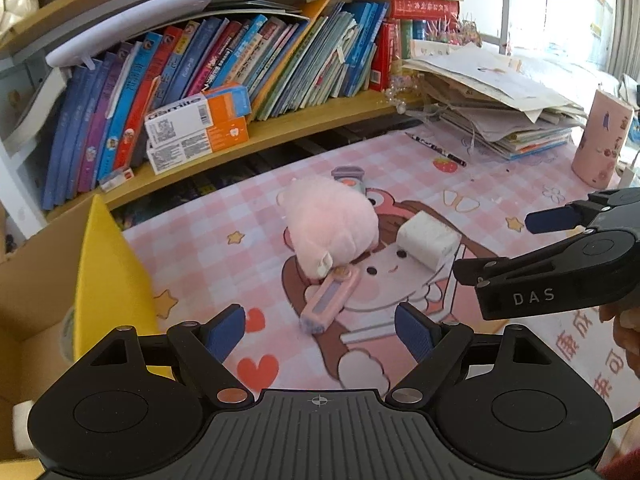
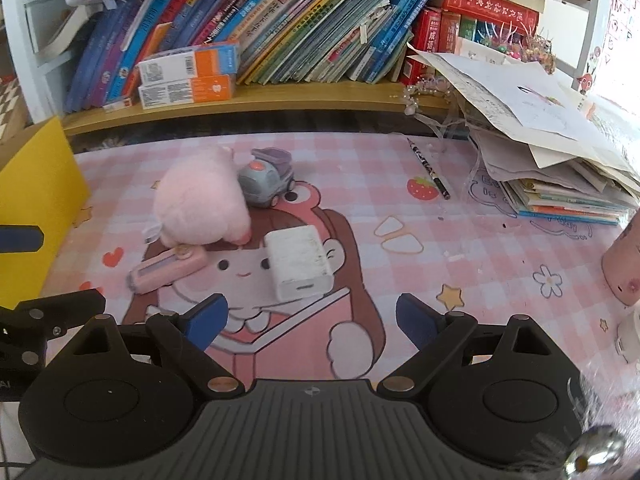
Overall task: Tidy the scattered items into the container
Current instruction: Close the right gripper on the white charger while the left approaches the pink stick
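Four scattered items lie bunched in the middle of the bench: a pink plush toy, a small grey toy truck touching its far side, a pink correction-tape case tucked against its near edge, and a white charger block just to the right. The container, a yellow-sided cardboard box, stands at the left edge of the bench.

The left hand-held gripper hangs wide open and empty just short of the correction-tape case. The right hand-held gripper is likewise spread wide with nothing in it, near the charger block.

The risk lies in the crowding. Closing on the case may snag the plush toy's fur and drag it along, or knock the toy truck into rolling away. The two grippers also sit near each other, so simultaneous grabs could collide. The smooth charger block may slip from a shallow pinch.
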Available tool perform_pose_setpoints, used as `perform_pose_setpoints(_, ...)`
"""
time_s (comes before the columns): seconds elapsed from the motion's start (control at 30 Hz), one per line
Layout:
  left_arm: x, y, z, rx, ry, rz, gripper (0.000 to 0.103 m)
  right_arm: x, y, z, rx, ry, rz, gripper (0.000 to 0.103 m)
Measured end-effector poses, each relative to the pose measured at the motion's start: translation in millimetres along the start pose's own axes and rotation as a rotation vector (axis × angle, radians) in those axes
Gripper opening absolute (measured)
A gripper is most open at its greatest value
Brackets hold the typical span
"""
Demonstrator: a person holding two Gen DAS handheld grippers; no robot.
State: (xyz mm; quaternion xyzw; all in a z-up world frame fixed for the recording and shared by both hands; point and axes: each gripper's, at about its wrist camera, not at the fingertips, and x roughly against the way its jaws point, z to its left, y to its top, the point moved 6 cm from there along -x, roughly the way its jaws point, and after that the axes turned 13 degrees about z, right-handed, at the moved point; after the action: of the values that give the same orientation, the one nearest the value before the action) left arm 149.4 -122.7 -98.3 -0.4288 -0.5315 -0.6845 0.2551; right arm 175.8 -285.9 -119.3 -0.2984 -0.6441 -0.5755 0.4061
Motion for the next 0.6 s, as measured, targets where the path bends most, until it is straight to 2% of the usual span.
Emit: perform_pose_setpoints(0.6, -47.1, 10.7, 5.6, 0.027, 0.019, 0.085, 0.084, -39.0, 19.6, -17.3, -0.005, -0.003, 0.026, 0.086)
